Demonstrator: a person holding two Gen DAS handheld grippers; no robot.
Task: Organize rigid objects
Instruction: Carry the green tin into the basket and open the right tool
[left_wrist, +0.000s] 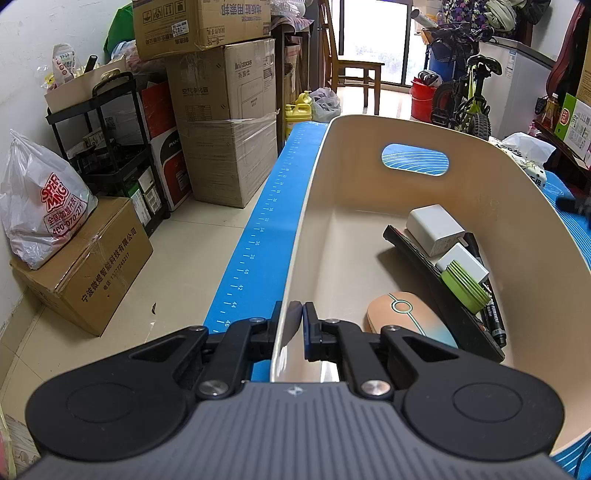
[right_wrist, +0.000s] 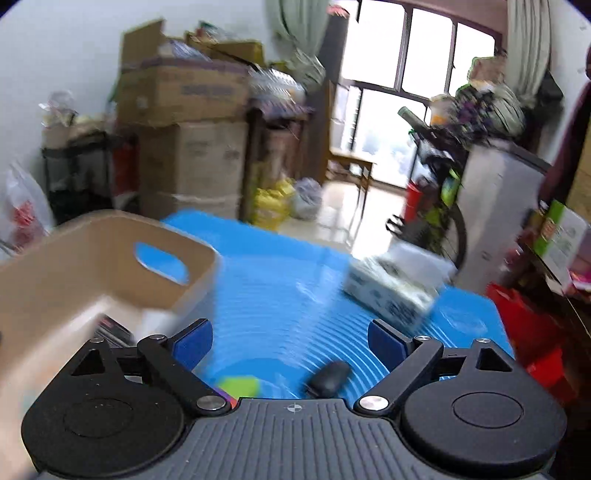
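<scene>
We have the left tool (left_wrist: 297, 319) pinched shut on the near rim of the beige bin (left_wrist: 480, 177), one jaw outside the wall and one inside, so this side is steadying the container while it gets filled. Ahead and to the right of that tool, inside the bin, lie a pastel computer mouse (left_wrist: 408, 319), two white chargers (left_wrist: 434, 229), a green ridged piece (left_wrist: 465, 284), a black marker (left_wrist: 493, 317) and a dark flat item under them that we cannot name. The right tool (right_wrist: 290, 341) is spread wide and holds nothing; its view is blurred with motion, which suggests it is travelling over the blue mat (right_wrist: 280, 295) on the desk. Just below and slightly right of its jaws lies a small black object (right_wrist: 328, 376), perhaps another mouse, and to the lower left a green and purple item (right_wrist: 238, 386) too smeared to identify. We judge we are mid-task, between placements, heading for the next pick. The next move calls for lowering the right tool over the black object, straddling it squarely before closing, while we keep the bin gripped.
</scene>
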